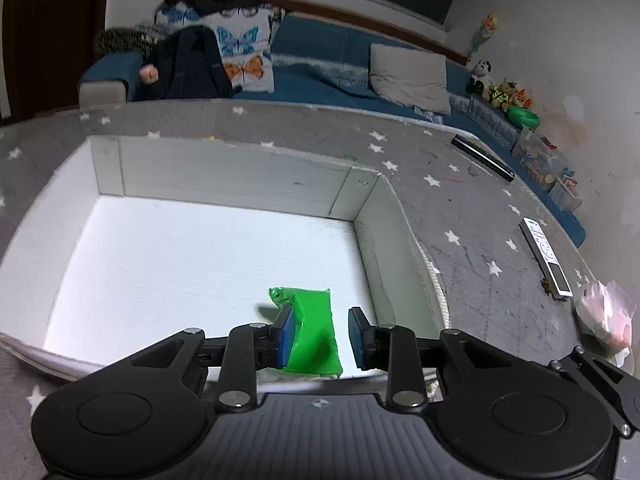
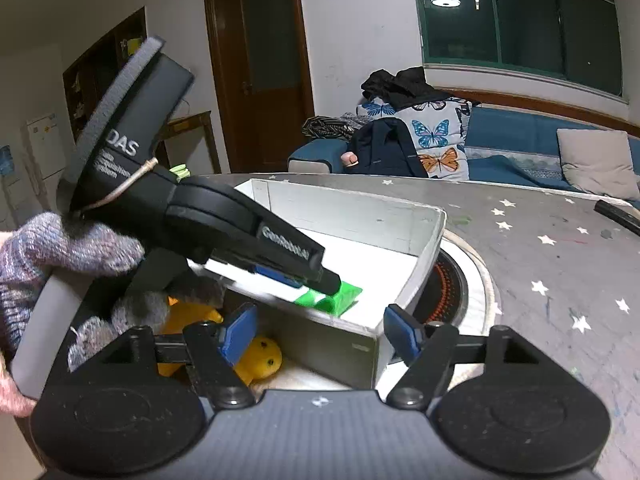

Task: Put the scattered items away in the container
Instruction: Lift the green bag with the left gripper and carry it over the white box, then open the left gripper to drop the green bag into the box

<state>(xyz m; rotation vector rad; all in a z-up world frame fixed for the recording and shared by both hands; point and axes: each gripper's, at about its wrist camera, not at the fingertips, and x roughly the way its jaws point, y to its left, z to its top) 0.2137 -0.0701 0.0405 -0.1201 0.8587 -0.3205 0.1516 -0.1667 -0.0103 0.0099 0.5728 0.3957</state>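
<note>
Left tool angled down, jaws parted, right tool spread wide, gloved hand gripping left tool

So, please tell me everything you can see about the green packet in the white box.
The green packet is a small, flat, glossy pouch, plastic by its look, wrinkled, with a crimped end. It lies on the floor of the white box, near the front wall and right corner. The left gripper straddles it with open jaws; one blue pad overlaps its edge, contact unclear.
</note>
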